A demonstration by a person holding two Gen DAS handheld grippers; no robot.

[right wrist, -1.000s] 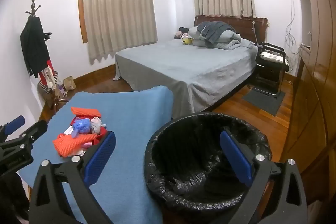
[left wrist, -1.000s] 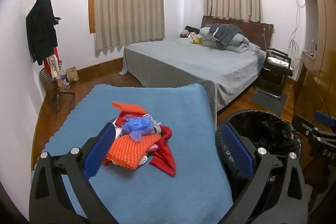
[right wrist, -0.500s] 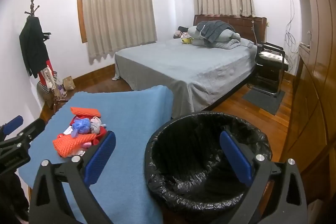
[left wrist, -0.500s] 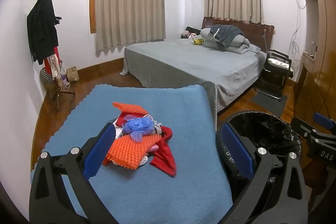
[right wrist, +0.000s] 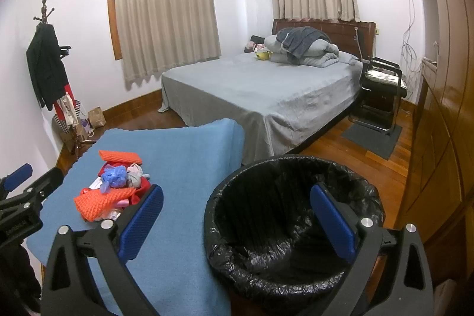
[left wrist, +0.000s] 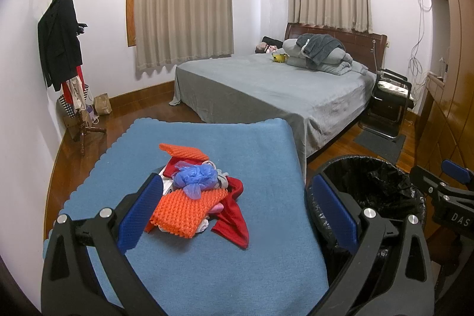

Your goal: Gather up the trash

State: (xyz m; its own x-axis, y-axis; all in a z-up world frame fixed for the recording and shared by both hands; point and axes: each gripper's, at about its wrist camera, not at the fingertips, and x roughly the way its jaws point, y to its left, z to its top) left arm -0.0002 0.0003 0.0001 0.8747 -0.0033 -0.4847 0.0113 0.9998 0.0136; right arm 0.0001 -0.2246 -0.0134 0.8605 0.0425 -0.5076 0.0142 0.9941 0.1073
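A bedroom seen from 2 cameras, each looking forward along a hand-held gripper with 2 blue-padded fingers.

In the left wrist view, the left gripper (left wrist: pixel 237 206) hangs above a table covered with a blue cloth (left wrist: pixel 260 144). Its jaws are wide apart and hold nothing. Between the fingers, toward 11 o'clock from the middle of the gap, lies a small pile of trash (left wrist: pixel 197 191): 2 orange bumpy foam pieces, a crumpled blue plastic bag on top, red fabric or paper underneath, and some white and grey scraps (too jumbled to name). The pile touches neither finger. At 3 o'clock from the pile, just beside the table's right edge, stands a round bin lined with a black bag (left wrist: pixel 382 182). The right gripper's tip (left wrist: pixel 453 188) pokes in from the right edge of this view, at 3 o'clock.

In the right wrist view, the right gripper (right wrist: pixel 237 215) hovers over the near rim of the bin, which looks empty. Its jaws are also wide apart and hold nothing. The trash pile sits on the cloth at 9 o'clock from the bin.

Beyond the table, at 12 o'clock, is a bed with a grey cover (left wrist: pixel 266 85) and folded bedding at its head. A coat stand (left wrist: pixel 63 49) with a dark jacket stands at 10 o'clock.
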